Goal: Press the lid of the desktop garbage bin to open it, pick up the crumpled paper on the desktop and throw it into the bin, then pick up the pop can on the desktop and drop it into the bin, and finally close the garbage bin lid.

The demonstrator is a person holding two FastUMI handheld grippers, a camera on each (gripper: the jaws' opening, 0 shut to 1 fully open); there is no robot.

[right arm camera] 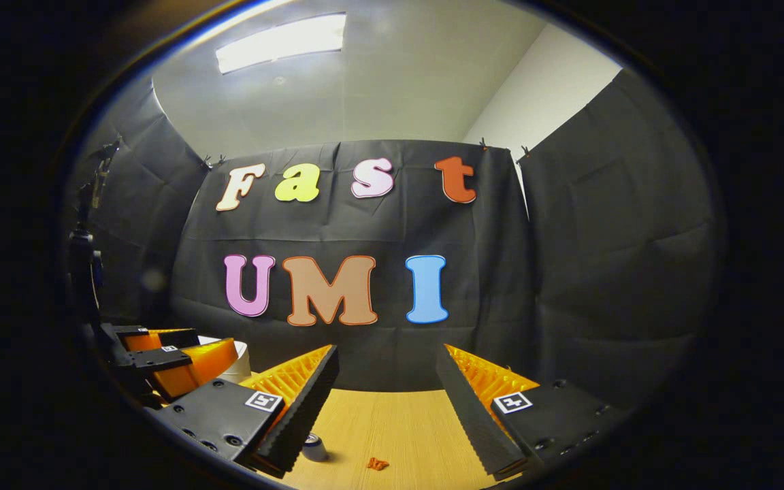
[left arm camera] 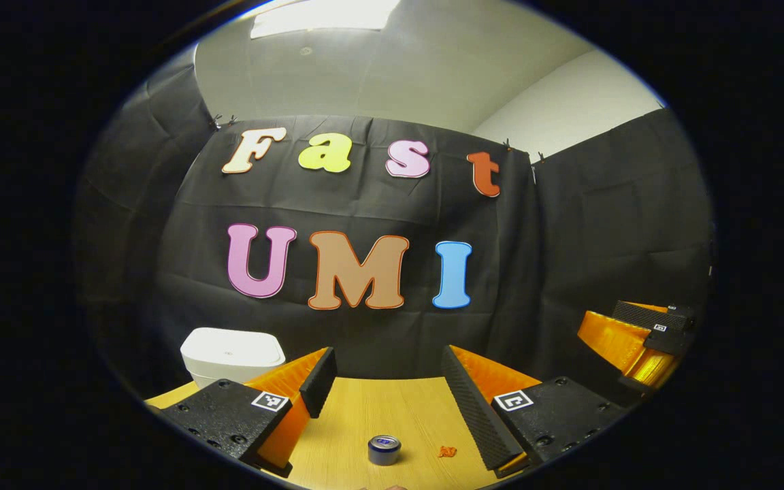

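Hovering above the wooden surface (left arm camera: 365, 408) with jaws spread wide and holding nothing, the left gripper (left arm camera: 388, 381) faces the booth's back wall, and the right gripper (right arm camera: 385, 388) hangs beside it in the same state, wide and empty. The white garbage bin (left arm camera: 232, 354) stands at the far left of the surface, its lid down and flat, so the task looks to be at its very first step: pressing that lid to open it. The pop can (left arm camera: 384, 449) stands upright near the front edge, between the left gripper's fingers as that view frames it, with a small orange scrap (left arm camera: 447, 451) just beside it; in the right gripper view the can (right arm camera: 313, 449) is half hidden behind the left finger. Whether that scrap is the crumpled paper is hard to tell at this size. The next move, by my reading, calls for the left gripper to swing toward the bin and come down on the lid, since it is the nearer one.
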